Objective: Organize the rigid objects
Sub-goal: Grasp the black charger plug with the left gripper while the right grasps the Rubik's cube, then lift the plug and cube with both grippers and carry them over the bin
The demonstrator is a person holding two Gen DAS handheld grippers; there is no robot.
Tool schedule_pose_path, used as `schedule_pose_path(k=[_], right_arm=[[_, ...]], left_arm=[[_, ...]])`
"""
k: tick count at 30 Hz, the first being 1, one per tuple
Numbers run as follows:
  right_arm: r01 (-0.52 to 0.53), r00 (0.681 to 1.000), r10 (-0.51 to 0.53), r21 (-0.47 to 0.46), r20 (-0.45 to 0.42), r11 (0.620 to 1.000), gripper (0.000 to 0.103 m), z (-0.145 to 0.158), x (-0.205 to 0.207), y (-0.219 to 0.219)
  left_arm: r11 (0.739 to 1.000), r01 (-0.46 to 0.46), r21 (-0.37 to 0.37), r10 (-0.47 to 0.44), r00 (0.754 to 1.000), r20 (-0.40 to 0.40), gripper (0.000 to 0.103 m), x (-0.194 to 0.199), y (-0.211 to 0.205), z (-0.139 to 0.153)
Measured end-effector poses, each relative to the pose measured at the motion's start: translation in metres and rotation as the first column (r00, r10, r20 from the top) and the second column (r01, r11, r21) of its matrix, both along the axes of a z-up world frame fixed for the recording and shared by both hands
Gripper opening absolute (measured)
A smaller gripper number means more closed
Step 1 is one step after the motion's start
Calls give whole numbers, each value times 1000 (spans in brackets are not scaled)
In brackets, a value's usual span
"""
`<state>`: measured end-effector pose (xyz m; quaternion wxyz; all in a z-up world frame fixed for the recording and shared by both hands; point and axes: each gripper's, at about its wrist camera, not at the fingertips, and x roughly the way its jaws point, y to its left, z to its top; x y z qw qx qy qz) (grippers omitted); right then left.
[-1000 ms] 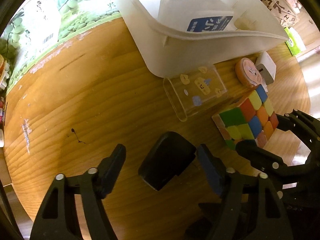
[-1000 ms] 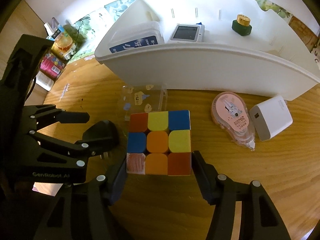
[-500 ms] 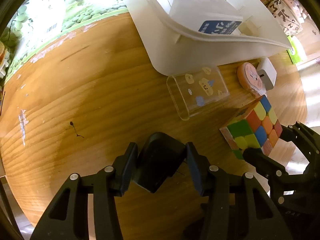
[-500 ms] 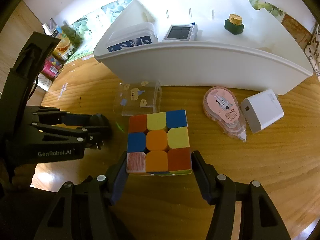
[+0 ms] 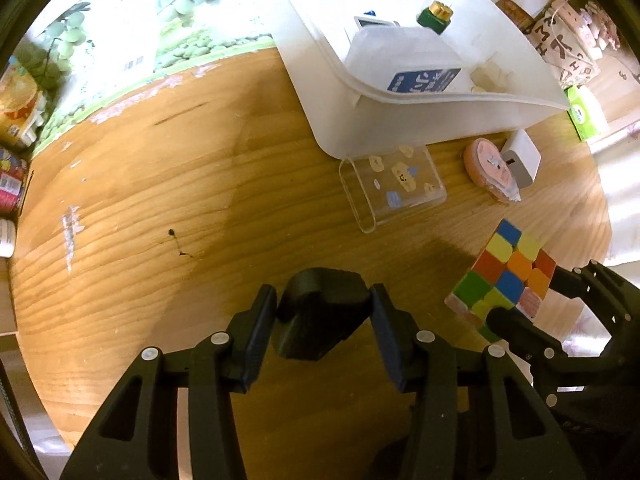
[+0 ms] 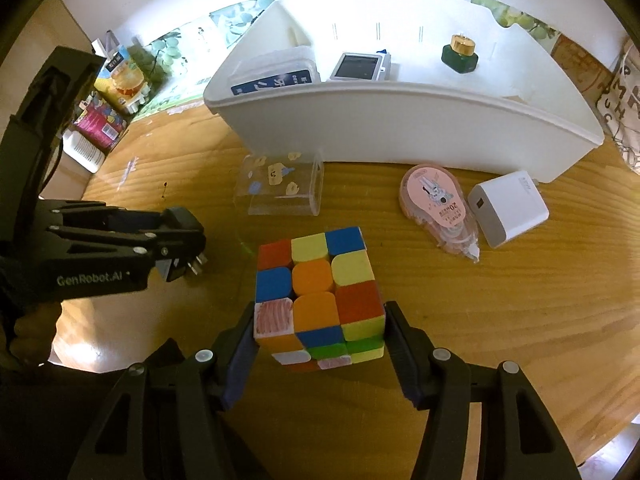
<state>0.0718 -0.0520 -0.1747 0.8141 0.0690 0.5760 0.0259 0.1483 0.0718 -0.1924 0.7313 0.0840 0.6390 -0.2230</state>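
Note:
My left gripper (image 5: 323,300) is shut on a black plug adapter (image 5: 320,316), held just above the wooden table. In the right wrist view the left gripper (image 6: 180,248) reaches in from the left, and the black plug adapter (image 6: 188,236) shows metal prongs underneath. The jaws of my right gripper (image 6: 319,320) are closing, and their pads press both sides of a colourful puzzle cube (image 6: 316,280), which is tilted. The cube (image 5: 504,276) and right gripper (image 5: 536,300) sit at the right of the left wrist view. A white bin (image 6: 400,96) stands behind.
The bin (image 5: 380,128) holds a blue-labelled white box (image 6: 276,76), a small screen device (image 6: 356,66) and a green bottle (image 6: 460,56). In front of it lie a clear sticker case (image 6: 280,188), a pink tape dispenser (image 6: 436,204) and a white charger (image 6: 508,208). Snack packs (image 6: 116,80) stand far left.
My left gripper has shut on the black plug adapter and raised it a little. The cube in my right gripper has tipped and come closer to the camera.

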Motion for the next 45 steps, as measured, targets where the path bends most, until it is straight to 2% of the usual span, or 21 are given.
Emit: schedule_pose_path(k=[10,17,29,45], right_arm=[[-24,1000,24,-30,-10,999,58,12,-8,3],[-42,999,43,-64,2,997,58,31,-10,-5],[-107,992,113,-118,47,987,58,68,-5,-28],[-191,969,214,-167,127,967,58,107,25,-67]], left_arm=[[997,-79,-16,79,997,24,51,-11,23,26],[990,-137,-31,138,990,32,51,-25,32,35],[974,-223,-50,226,971,80,51,-27,18,67],[959,-271,-81,282,940,194,51,-12,-18,113]])
